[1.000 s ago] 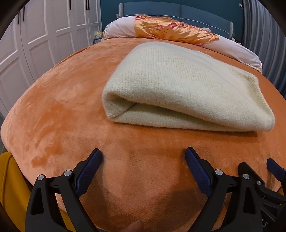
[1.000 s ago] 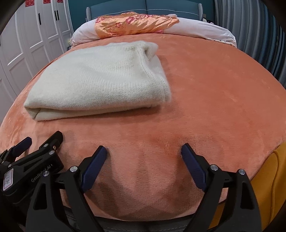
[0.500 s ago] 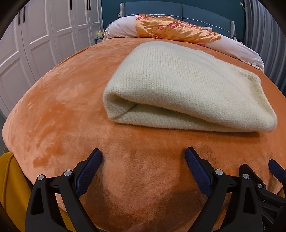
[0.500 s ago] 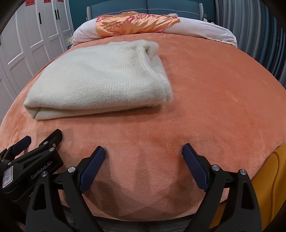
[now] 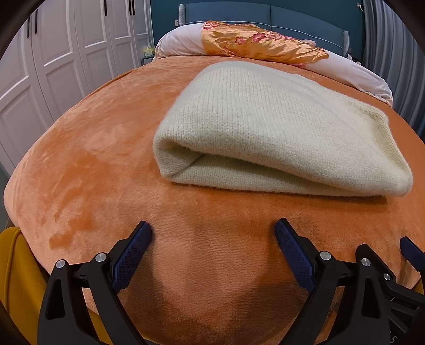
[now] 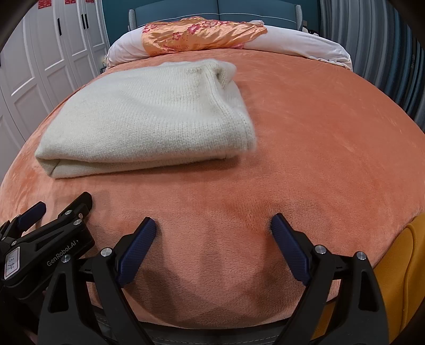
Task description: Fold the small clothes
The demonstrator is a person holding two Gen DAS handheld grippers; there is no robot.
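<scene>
A cream knitted sweater (image 5: 265, 127) lies folded in a thick flat bundle on the orange blanket (image 5: 93, 159); in the right wrist view the sweater (image 6: 148, 116) sits to the upper left. My left gripper (image 5: 212, 233) hovers open just short of the sweater's near edge, nothing between its blue pads. My right gripper (image 6: 212, 225) is open too, over bare blanket (image 6: 318, 146) to the right of the sweater. The left gripper's black frame (image 6: 47, 238) shows at the lower left of the right wrist view.
White pillows with an orange flowered cloth (image 5: 260, 42) lie at the head of the bed against a blue headboard (image 6: 217, 10). White wardrobe doors (image 5: 53, 53) stand on the left, grey curtains (image 6: 372, 39) on the right. Yellow fabric (image 6: 403, 278) hangs at the bed's near edge.
</scene>
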